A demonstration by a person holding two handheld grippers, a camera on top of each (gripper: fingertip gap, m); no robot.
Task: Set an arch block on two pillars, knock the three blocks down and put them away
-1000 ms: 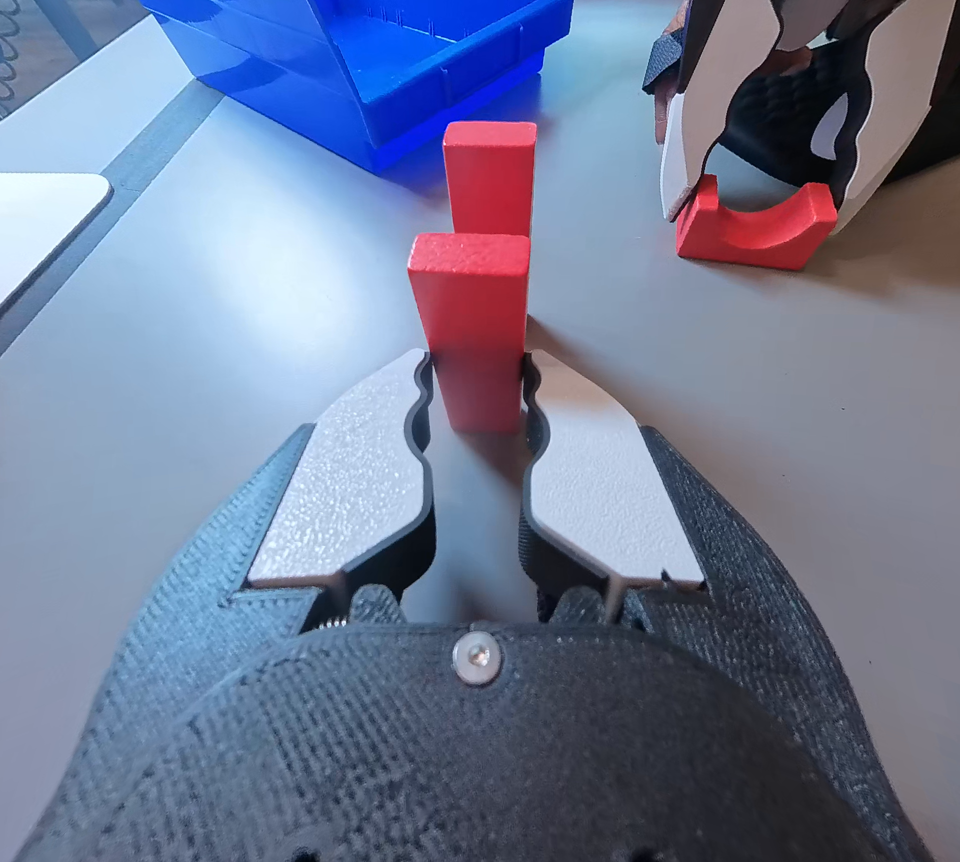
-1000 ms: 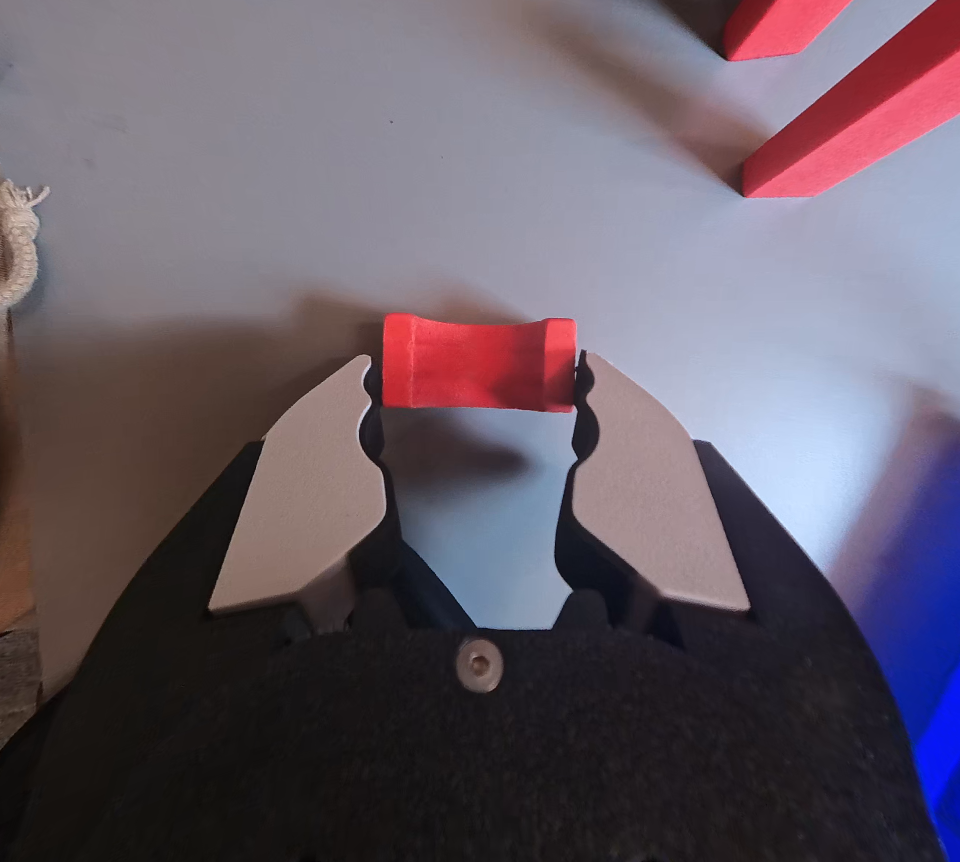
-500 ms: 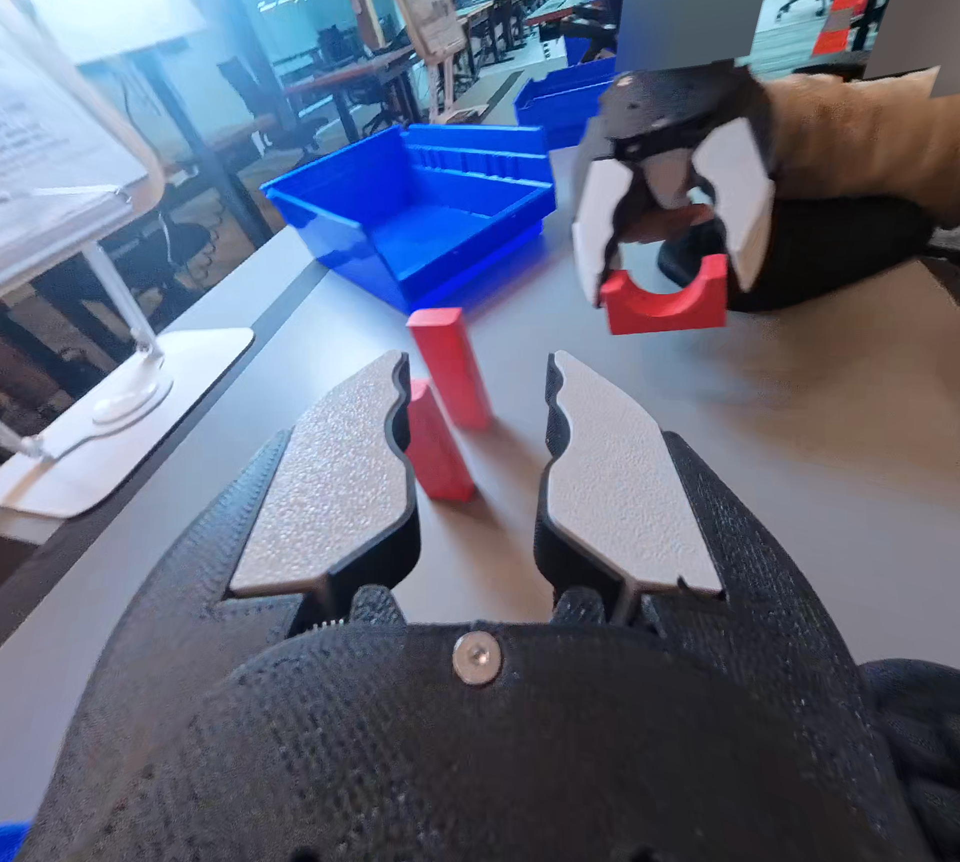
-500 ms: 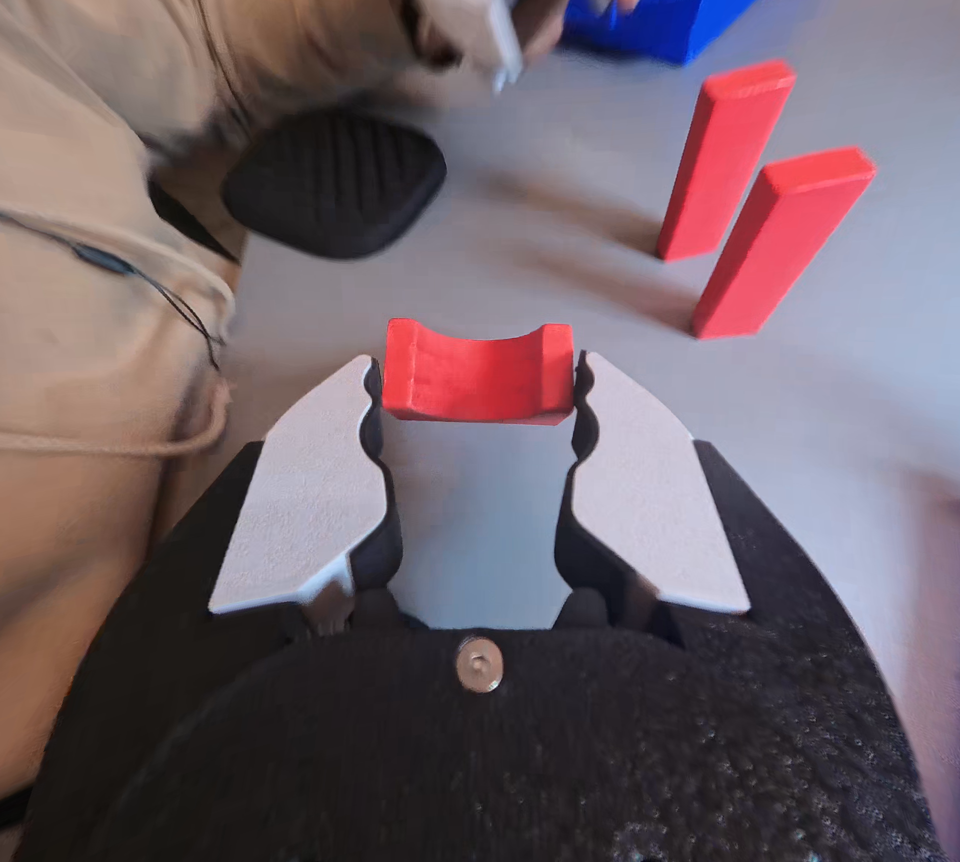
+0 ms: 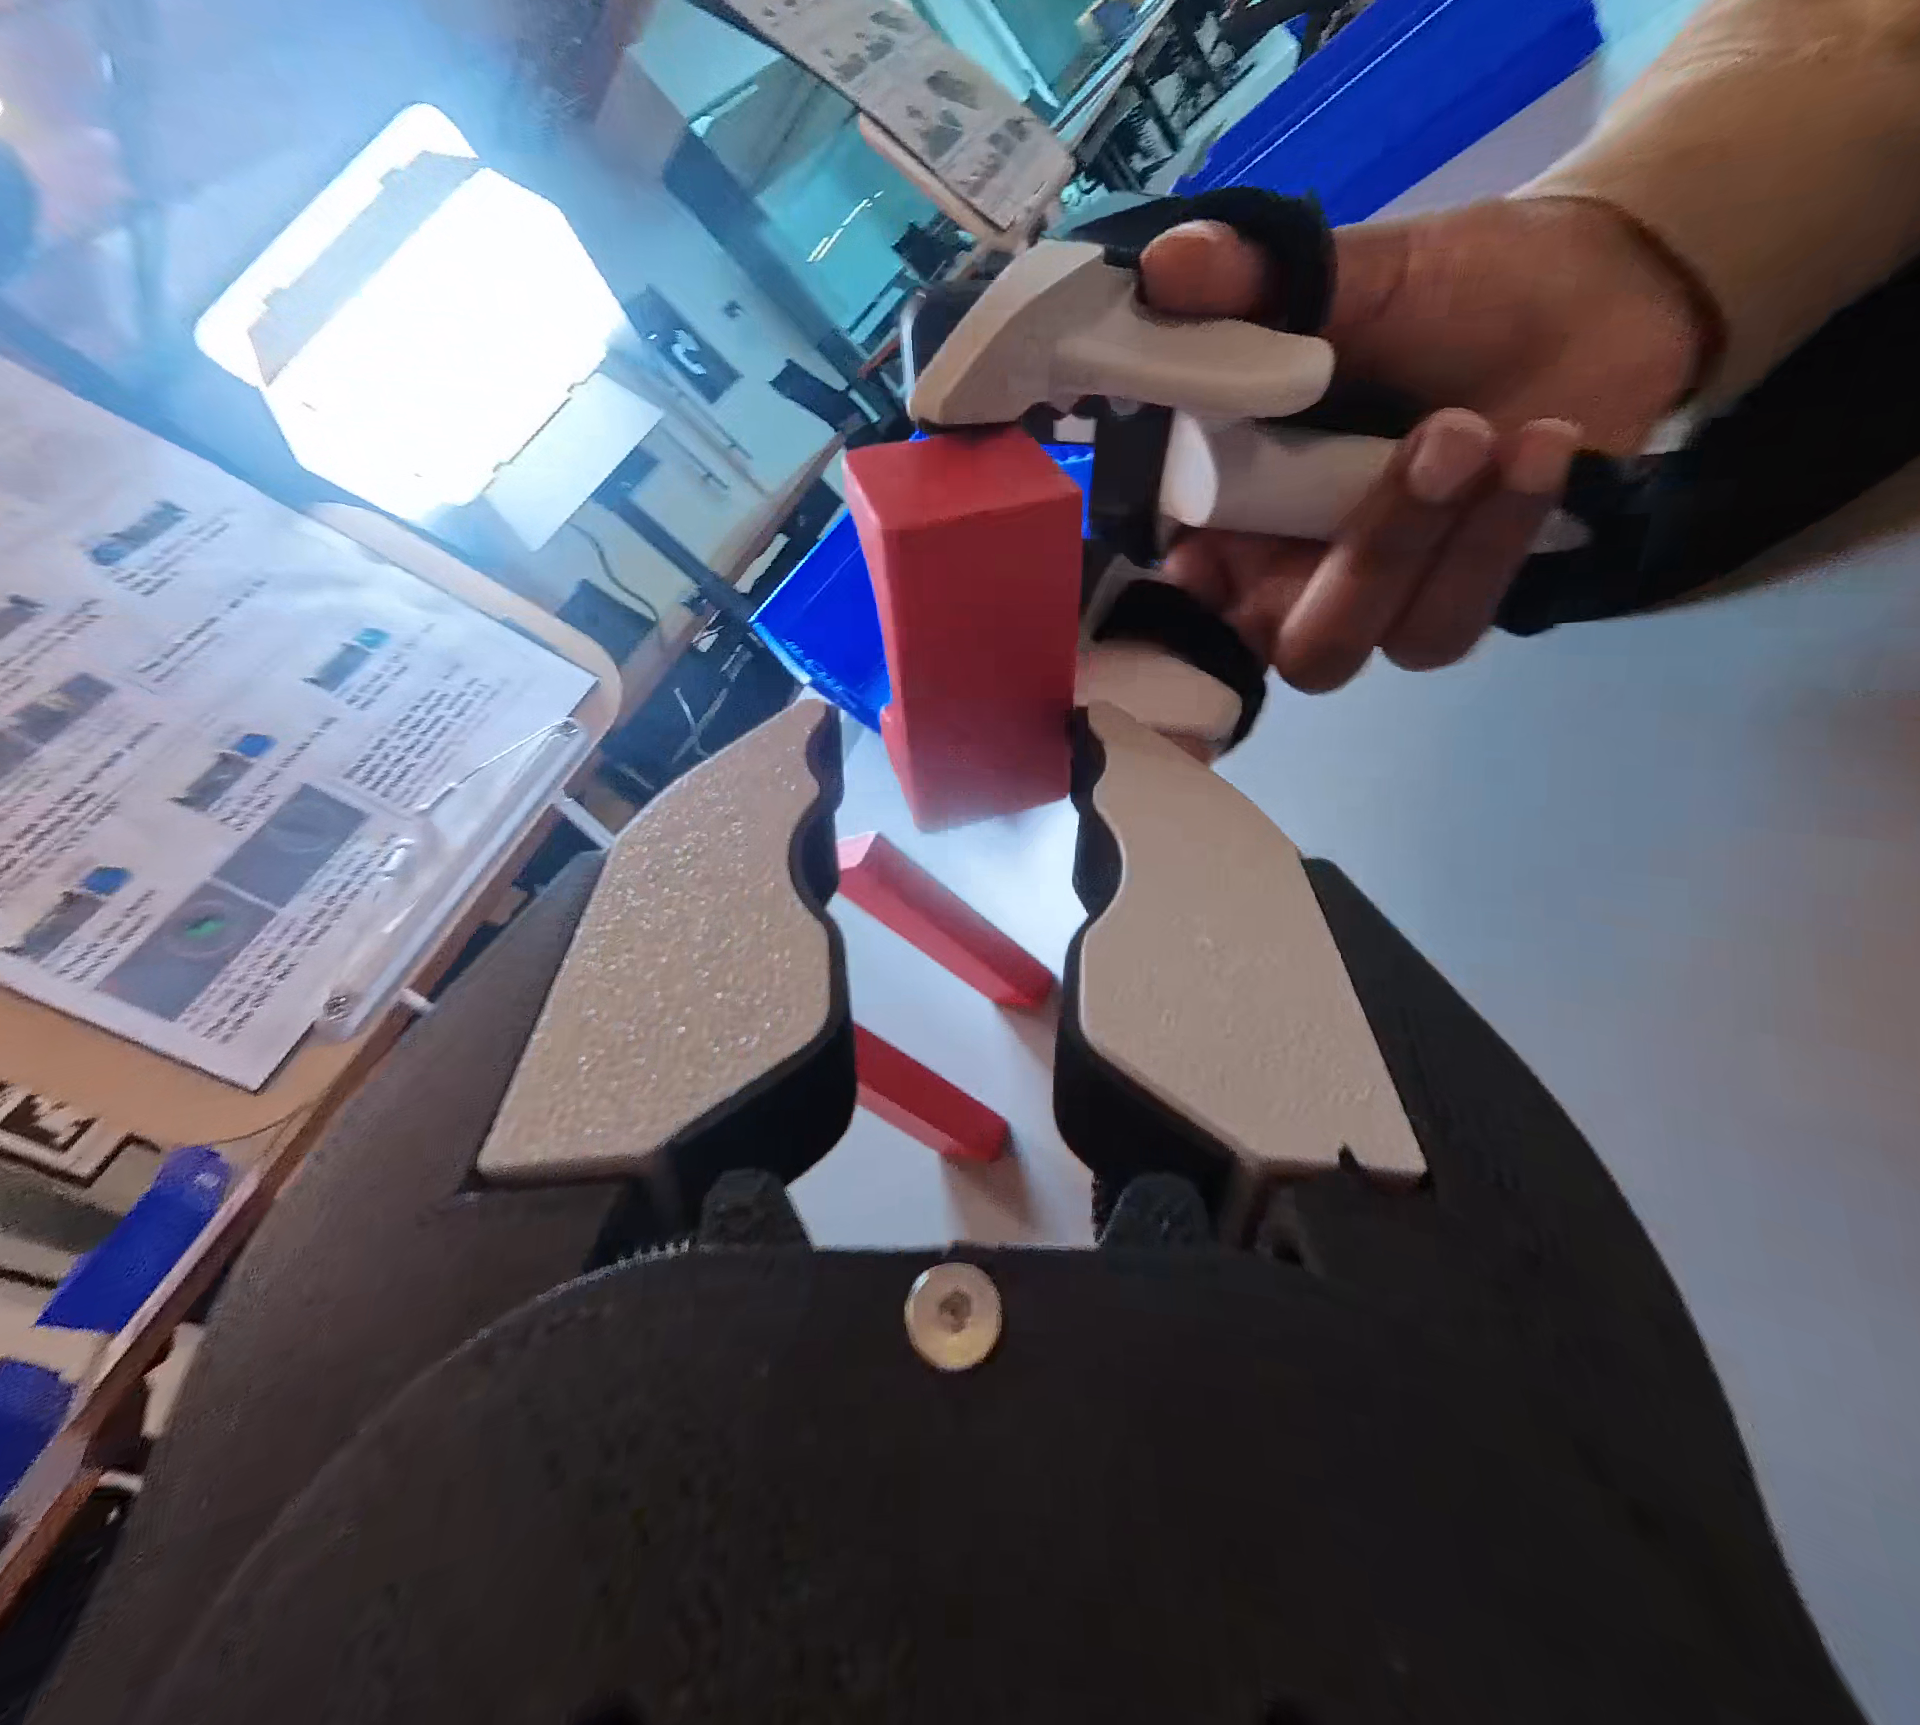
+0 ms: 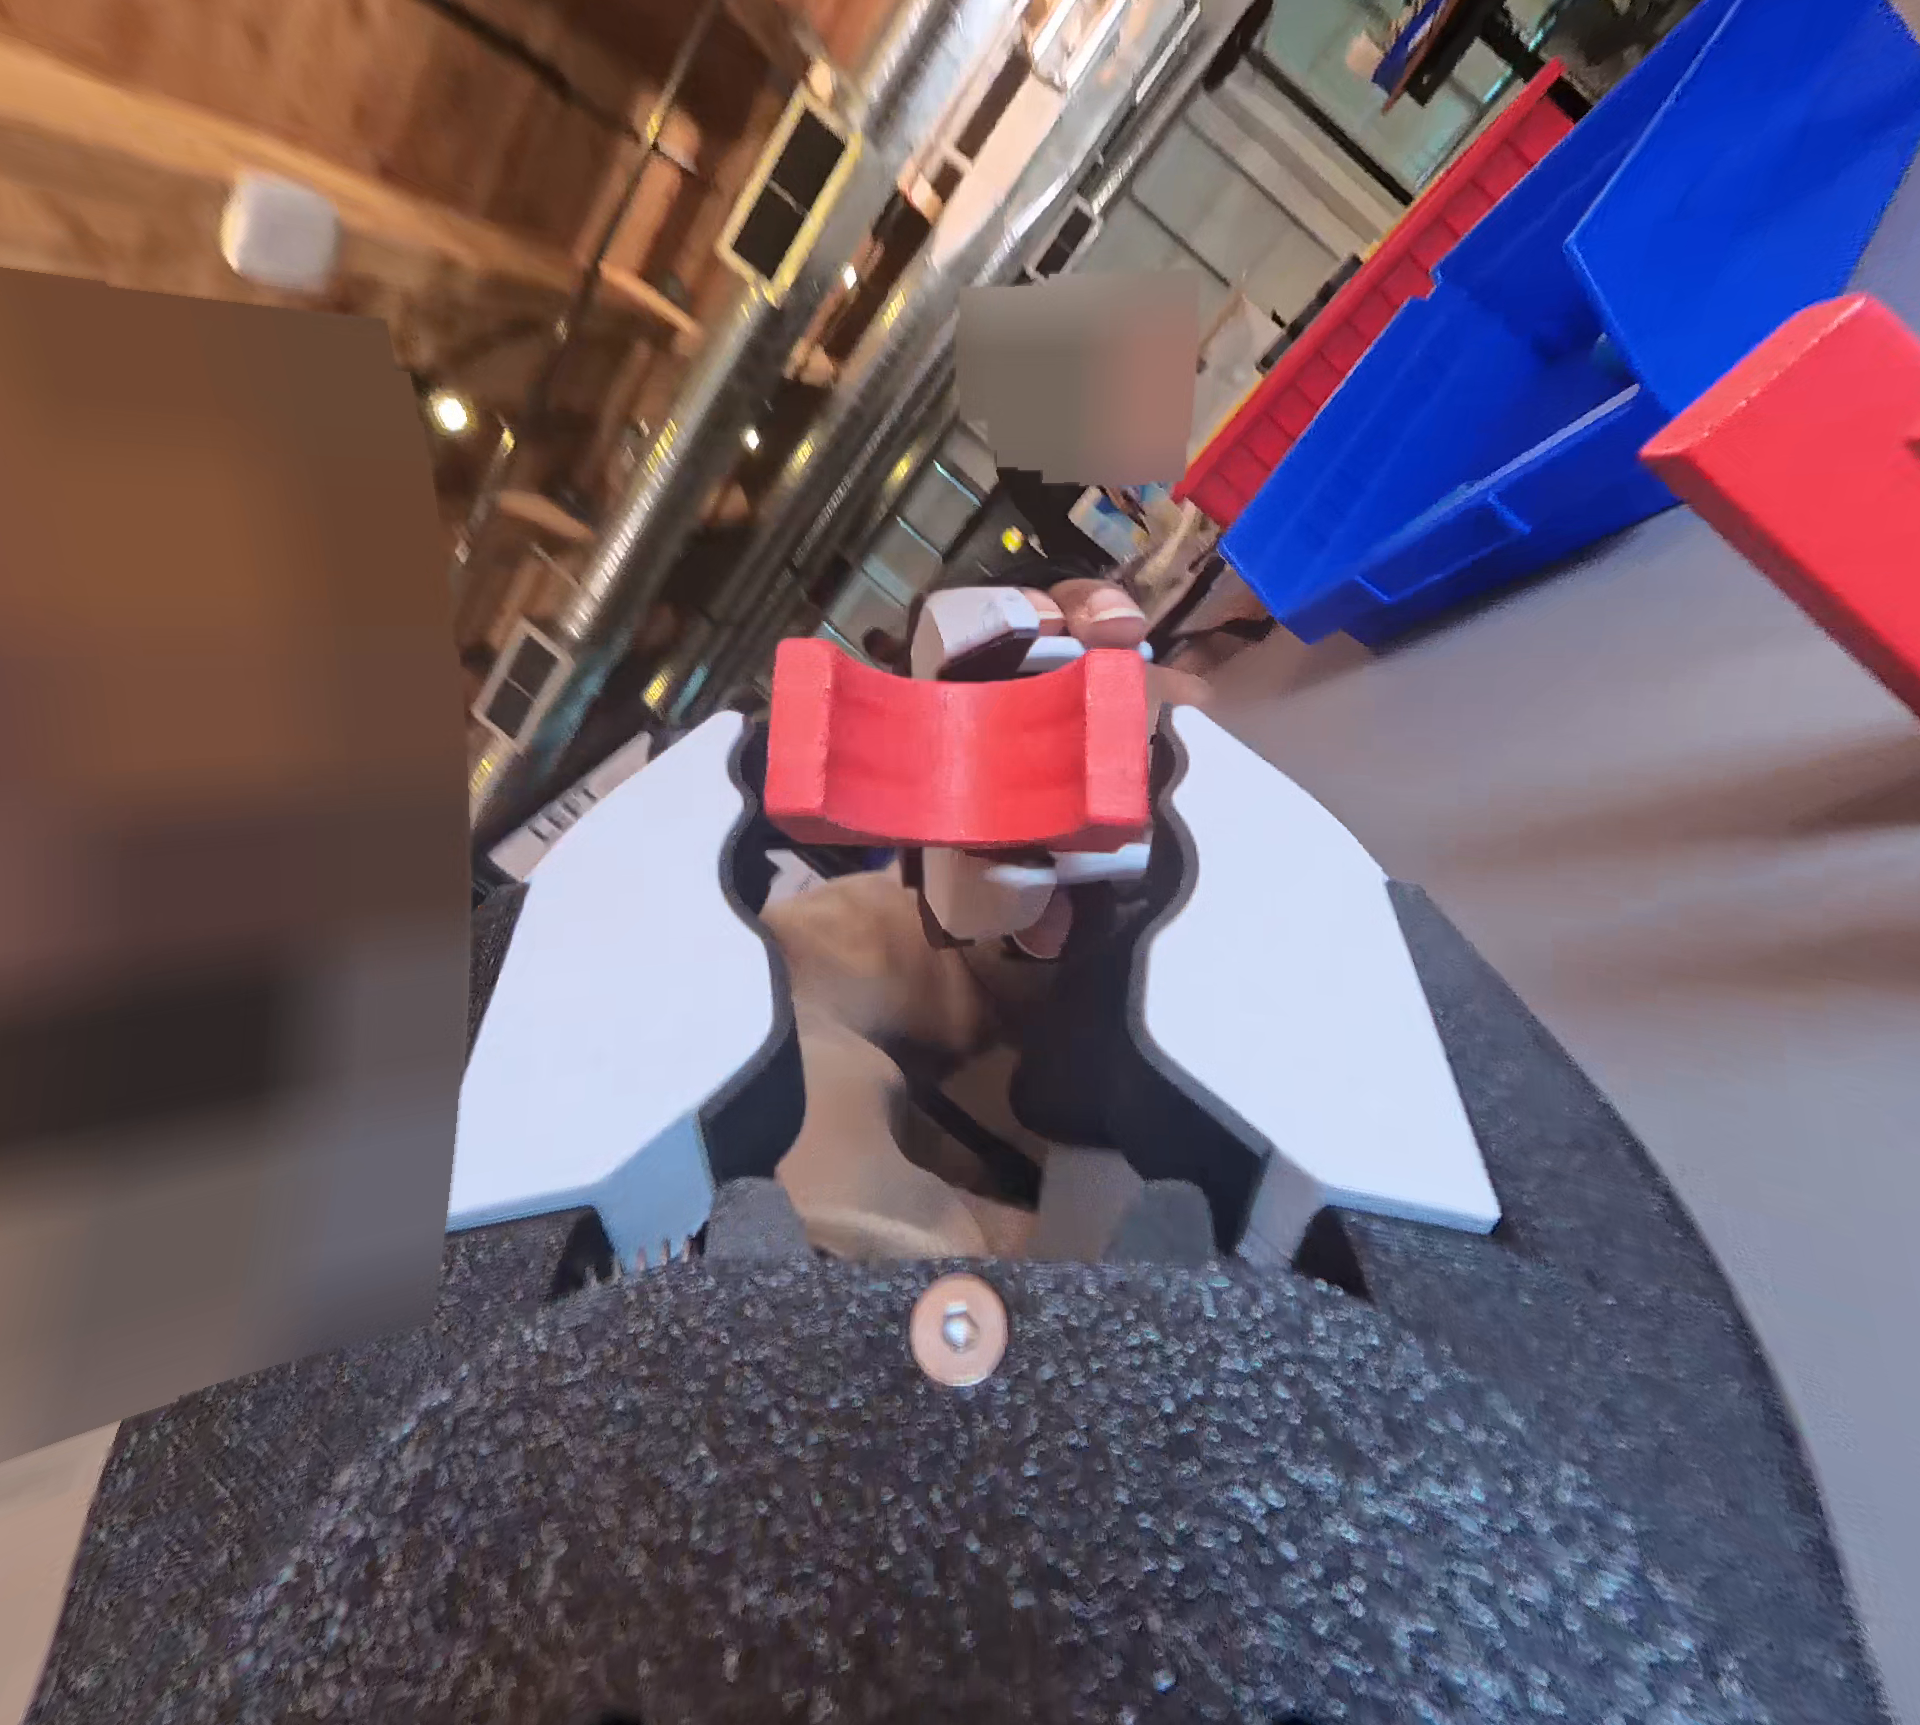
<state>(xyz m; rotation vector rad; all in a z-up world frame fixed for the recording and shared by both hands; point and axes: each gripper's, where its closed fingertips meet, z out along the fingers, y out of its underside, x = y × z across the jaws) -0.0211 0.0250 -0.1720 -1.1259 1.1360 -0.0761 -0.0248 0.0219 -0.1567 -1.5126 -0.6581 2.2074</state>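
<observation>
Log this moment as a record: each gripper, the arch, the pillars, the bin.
left gripper: open, empty, pillars seen between its fingers
right gripper: shut on arch
arch: red, in the air, not yet on pillars
pillars: two, red, standing apart on table
bin: blue, on table, contents not visible

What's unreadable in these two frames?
- Left wrist view: pillars partly covered by the left gripper's fingers.
- Left wrist view: blue bin mostly behind the arch block.
- Right wrist view: one of the pillars cut by the right edge, the other out of frame.
</observation>
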